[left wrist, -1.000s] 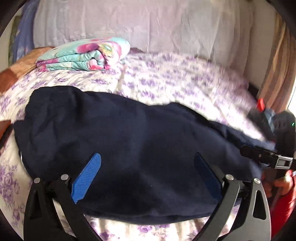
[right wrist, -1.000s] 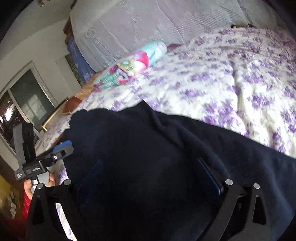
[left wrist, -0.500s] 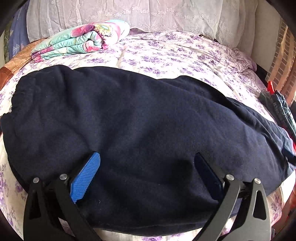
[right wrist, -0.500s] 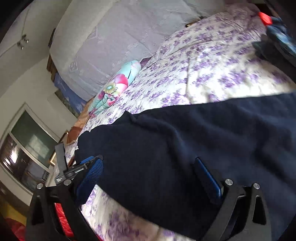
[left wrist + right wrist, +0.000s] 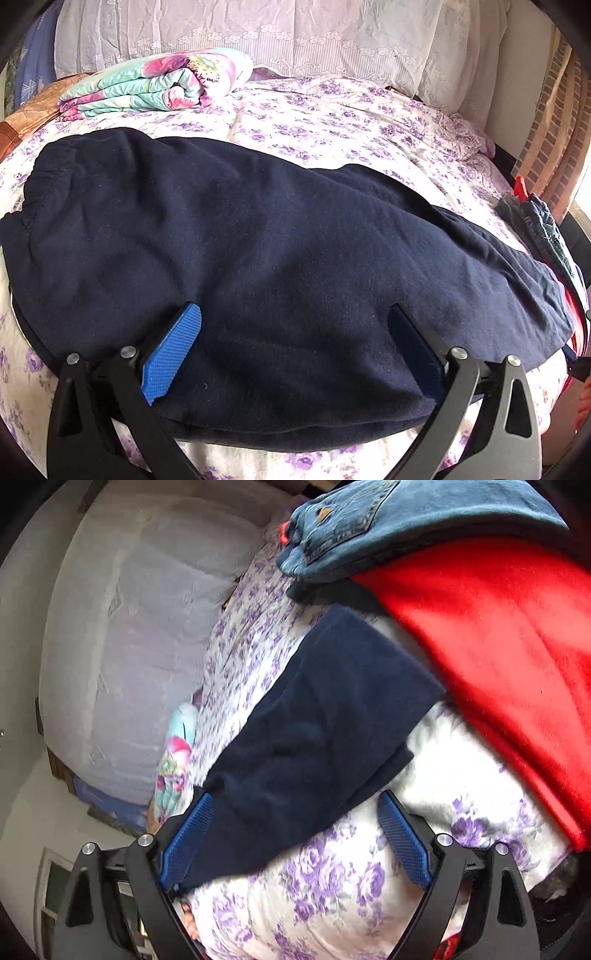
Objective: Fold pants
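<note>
Dark navy pants [image 5: 258,243] lie folded lengthwise across the bed, waistband at the left and leg ends at the right. My left gripper [image 5: 295,314] is open and empty, hovering over the near edge of the pants. In the right wrist view the pants' leg end [image 5: 317,716] lies on the floral sheet. My right gripper [image 5: 295,805] is open and empty, its jaws wide on either side of the leg's near edge.
A floral bedsheet [image 5: 332,122] covers the bed. A folded colourful blanket [image 5: 159,85] lies at the back left. Denim clothes [image 5: 543,221] lie at the right edge; blue jeans [image 5: 388,520] and a red garment [image 5: 498,646] lie beside the leg end. Lace-covered headboard [image 5: 295,33] behind.
The right gripper has swung right along the pants to the leg end, near the red garment and jeans. The left gripper has pulled back slightly. The pants lie flatter.
</note>
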